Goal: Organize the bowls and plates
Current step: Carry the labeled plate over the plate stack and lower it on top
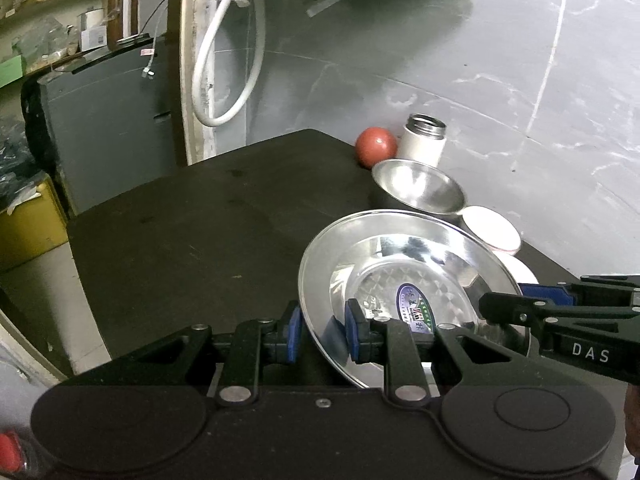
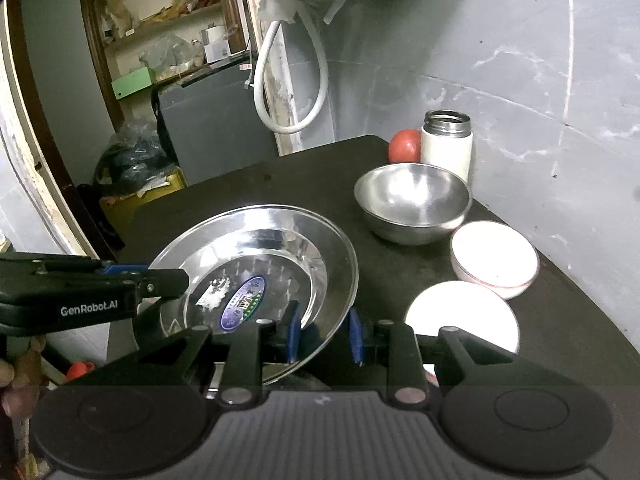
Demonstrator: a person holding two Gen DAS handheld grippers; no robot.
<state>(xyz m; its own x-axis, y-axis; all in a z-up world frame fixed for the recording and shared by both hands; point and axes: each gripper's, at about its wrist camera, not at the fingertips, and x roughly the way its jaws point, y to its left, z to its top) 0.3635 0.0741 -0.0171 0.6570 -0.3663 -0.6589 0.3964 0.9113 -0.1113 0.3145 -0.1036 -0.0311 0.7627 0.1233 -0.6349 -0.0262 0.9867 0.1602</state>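
Two black hand-held grippers with blue pads held one shiny round steel plate with a wide rim and an oval blue-and-green sticker at its centre (image 1: pixel 416 276). The left gripper (image 1: pixel 320 330) was narrowed onto the plate's left rim, one blue pad (image 1: pixel 294 334) outside the rim and the other inside. The right gripper (image 2: pixel 326 334) was narrowed onto the opposite rim in the same way, a pad on each face. The plate was tilted and appeared lifted off the dark, matte black counter (image 1: pixel 200 232), above its near right part.

Just beyond the plate, toward the counter's right edge, stood a flat white round plate (image 2: pixel 464 312), partly hidden by the right gripper's finger. Behind that sat a small white bowl with a reddish line near its base (image 2: pixel 494 262), close to the right edge. Further back rested a round brushed-steel bowl (image 2: pixel 412 200), empty and upright. In the far right corner stood a white cylindrical flask with an open steel neck (image 2: pixel 446 144), and a red-orange ball (image 2: pixel 404 146) lay touching or just beside it.

Grey marbled wall tiles (image 2: pixel 540 80) rose behind the counter. A looped white hose (image 2: pixel 292 80) hung past the far edge.
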